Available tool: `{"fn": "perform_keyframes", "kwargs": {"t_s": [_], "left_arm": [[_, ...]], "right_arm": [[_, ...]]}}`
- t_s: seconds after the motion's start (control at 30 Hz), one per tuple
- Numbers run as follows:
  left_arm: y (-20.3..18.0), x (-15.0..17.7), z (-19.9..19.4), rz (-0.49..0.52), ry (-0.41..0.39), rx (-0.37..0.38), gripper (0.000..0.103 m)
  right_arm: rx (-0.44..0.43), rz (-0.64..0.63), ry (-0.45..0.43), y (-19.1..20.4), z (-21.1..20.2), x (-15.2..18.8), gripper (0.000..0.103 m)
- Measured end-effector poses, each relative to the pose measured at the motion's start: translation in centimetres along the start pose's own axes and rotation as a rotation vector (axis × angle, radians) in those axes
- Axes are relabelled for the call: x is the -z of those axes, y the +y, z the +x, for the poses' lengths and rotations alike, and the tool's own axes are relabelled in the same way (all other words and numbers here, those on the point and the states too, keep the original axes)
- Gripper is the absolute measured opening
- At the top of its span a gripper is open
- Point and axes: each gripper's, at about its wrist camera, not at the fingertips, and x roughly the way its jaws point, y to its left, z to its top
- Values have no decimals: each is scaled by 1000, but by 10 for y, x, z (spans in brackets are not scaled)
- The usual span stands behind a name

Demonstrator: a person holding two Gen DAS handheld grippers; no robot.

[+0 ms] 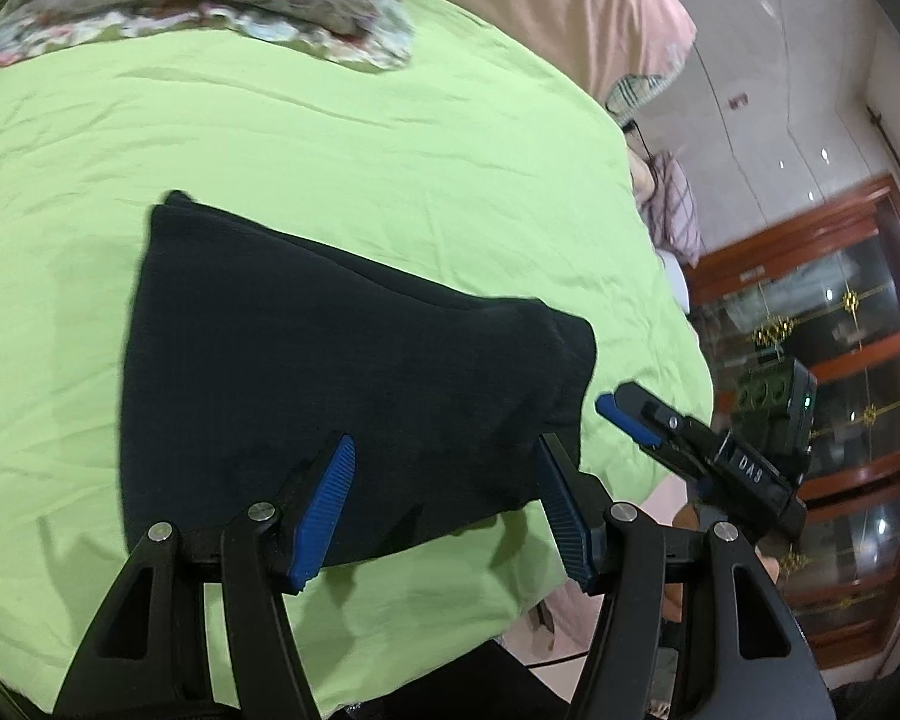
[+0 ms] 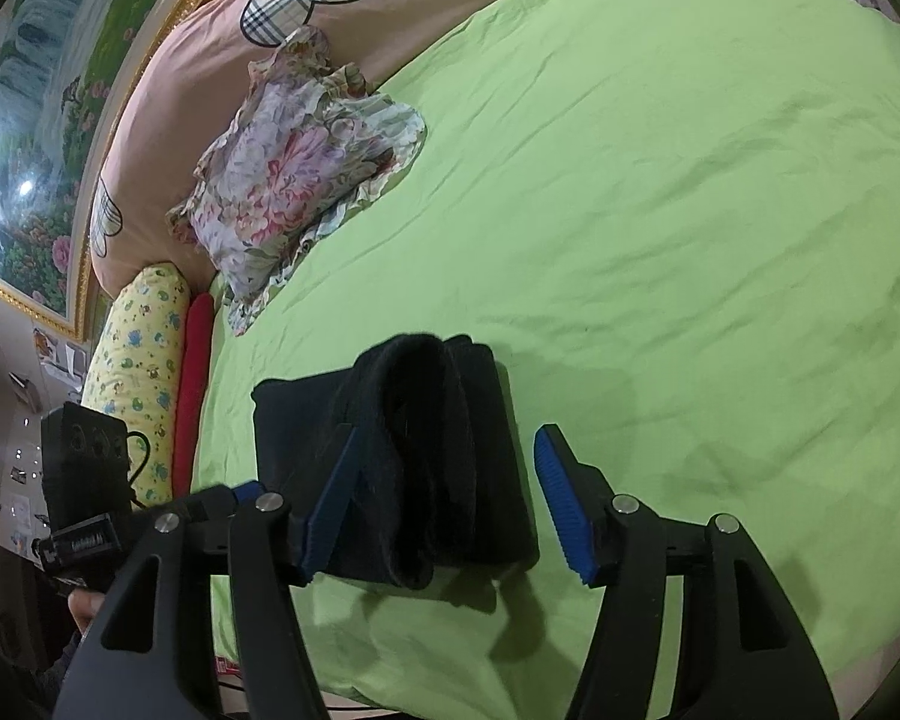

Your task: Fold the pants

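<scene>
Green bedding point(image 2: 660, 210) covers the bed, and my folded black pants point(image 1: 330, 372) lie near its six o'clock edge. My left tool point(image 1: 444, 498) gapes, gripping nothing; my right tool point(image 2: 450, 498) likewise, its pads seemingly clear of the cloth.

green-sheeted bed point(image 2: 660, 180) carries folded black pants point(image 2: 390, 450), a floral pillow point(image 2: 294, 180), pink quilt point(image 2: 168, 90).

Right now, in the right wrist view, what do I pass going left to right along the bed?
Yellow patterned bolster → red cushion → floral pillow → folded black pants → bare green sheet.
</scene>
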Motion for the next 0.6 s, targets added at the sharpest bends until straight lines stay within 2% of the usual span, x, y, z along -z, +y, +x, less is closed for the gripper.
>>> {"fn": "perform_keyframes", "kwargs": {"t_s": [0.37,0.6], "left_arm": [[27,3,-22,-79,-65,-46,67],[47,5,-24,-114,-75,-86,69]], "right_arm": [[13,-31,18,16,6,6,65],[29,-34,41,19,15,13,66]]}}
